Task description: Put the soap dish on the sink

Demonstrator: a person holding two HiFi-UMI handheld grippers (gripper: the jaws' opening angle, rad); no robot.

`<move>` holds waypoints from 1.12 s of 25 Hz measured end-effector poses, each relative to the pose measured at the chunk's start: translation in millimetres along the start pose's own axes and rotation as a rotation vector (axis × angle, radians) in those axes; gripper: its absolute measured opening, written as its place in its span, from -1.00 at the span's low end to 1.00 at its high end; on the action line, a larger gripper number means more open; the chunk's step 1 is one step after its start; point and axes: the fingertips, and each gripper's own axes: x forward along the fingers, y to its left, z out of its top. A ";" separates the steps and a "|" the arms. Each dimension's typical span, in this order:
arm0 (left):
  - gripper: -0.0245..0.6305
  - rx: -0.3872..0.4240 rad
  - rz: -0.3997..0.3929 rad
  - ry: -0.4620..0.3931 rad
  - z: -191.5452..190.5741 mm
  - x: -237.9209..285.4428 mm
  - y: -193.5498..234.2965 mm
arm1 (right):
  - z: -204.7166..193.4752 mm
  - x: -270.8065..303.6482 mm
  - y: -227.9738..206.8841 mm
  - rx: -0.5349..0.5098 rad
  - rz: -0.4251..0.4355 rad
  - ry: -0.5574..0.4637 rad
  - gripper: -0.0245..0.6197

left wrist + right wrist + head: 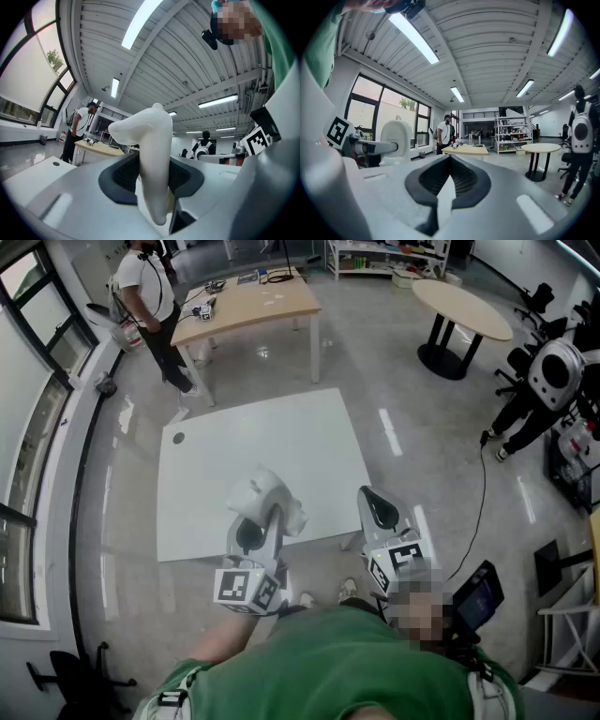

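As we see it, left tongs [152, 164]: clamped on the white soap dish [151, 140].
Soap dish: lower centre of the head view, over the white surface's [272, 442] near edge.
Right tongs [449, 161]: tips together, empty.

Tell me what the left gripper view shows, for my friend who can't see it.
The left gripper pinches a white soap dish, held on edge, up close. Behind it are a white table, a person beside a wooden table, and long ceiling lights.
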 end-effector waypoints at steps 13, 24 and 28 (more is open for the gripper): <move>-0.46 -0.007 -0.038 0.009 2.0 -0.1 -6.9 | 4.9 -10.7 1.5 0.018 -0.030 0.004 -0.92; -0.46 -0.042 -0.201 0.060 -27.1 25.1 -46.8 | -10.1 -53.9 -31.5 0.050 -0.199 0.013 -0.92; -0.46 -0.050 -0.286 0.082 -39.1 43.4 -81.6 | -14.6 -84.2 -62.2 0.063 -0.295 0.017 -0.92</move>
